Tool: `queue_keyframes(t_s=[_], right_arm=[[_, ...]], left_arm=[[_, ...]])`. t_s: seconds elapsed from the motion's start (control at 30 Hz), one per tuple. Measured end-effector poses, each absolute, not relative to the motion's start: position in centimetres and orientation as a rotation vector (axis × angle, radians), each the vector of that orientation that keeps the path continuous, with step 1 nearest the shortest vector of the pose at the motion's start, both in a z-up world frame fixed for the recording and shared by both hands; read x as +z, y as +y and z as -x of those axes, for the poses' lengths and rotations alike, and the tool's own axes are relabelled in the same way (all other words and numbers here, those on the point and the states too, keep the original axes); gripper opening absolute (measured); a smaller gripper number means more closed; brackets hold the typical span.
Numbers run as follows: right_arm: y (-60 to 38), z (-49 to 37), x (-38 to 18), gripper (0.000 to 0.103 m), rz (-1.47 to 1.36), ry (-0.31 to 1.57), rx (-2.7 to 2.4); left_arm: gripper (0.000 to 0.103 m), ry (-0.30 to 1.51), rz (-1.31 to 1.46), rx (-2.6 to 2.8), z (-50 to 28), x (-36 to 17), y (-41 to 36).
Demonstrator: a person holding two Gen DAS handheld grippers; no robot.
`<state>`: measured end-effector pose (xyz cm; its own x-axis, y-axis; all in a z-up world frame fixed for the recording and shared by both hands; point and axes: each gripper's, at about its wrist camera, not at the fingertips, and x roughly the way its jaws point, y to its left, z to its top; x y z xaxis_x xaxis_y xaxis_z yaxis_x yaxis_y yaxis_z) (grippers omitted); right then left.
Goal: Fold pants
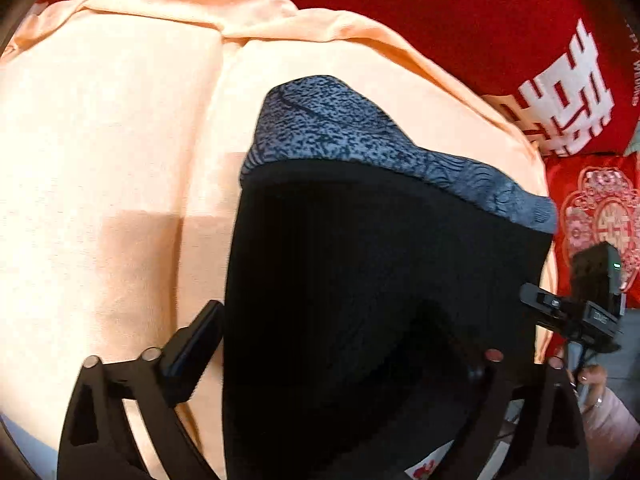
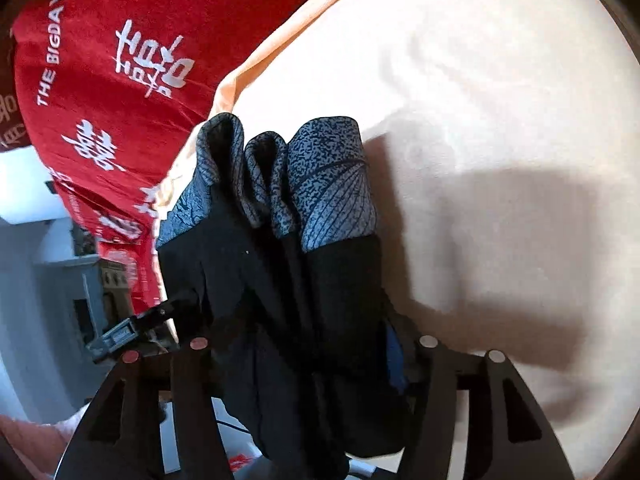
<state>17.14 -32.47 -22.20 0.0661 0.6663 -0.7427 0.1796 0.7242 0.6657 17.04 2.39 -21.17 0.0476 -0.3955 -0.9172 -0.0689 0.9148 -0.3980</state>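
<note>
In your right wrist view, the red cloth (image 2: 112,80) at left reads "THE BIGDAY". The pants (image 2: 288,272) hang bunched, long axis running away from you, grey patterned cuffs farthest, over the peach sheet (image 2: 500,120). Your right gripper (image 2: 308,360) jaws clamp them; your left gripper (image 1: 340,356) jaws stand wide apart around the fabric.

Wide open peach sheet (image 2: 500,140) beside the pants (image 2: 280,240); red pillows (image 2: 112,80) crowd its far edge.
</note>
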Motion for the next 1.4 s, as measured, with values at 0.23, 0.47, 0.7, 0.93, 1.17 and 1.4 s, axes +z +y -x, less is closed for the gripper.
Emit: queue_keyframes(t_s=[0.23, 0.47, 0.7, 0.93, 1.17, 1.4], right_arm=[[-32.4, -15.4, -16.9, 0.075, -0.544, 1.507, 0.195], [-32.4, -13.0, -13.6, 0.083, -0.413, 1.529, 0.057], [-29.4, -11.4, -10.6, 0.095, -0.26, 1.514, 0.019], [-26.7, -10.0, -8.2, 0.103, -0.137, 1.487, 0.004], [-25.2, -9.0, -6.5, 0.103, -0.137, 1.523, 0.013], [-24.3, -8.2, -5.4, 0.103, -0.13, 1.537, -0.01]], left_arm=[[0.099, 1.471, 0.11, -0.126, -16.2, -16.7, 1.5], [0.102, 1.421, -0.047, -0.096, -14.1, -12.4, -0.3], [0.102, 1.473, -0.096, -0.116, -11.8, -10.7, -2.6], [0.102, 1.458, -0.162, -0.114, -9.7, -8.6, -4.7], [0.102, 1.441, -0.225, -0.072, -9.2, -7.1, -4.9], [0.102, 1.448, -0.224, -0.04, -8.9, -6.0, -4.4]])
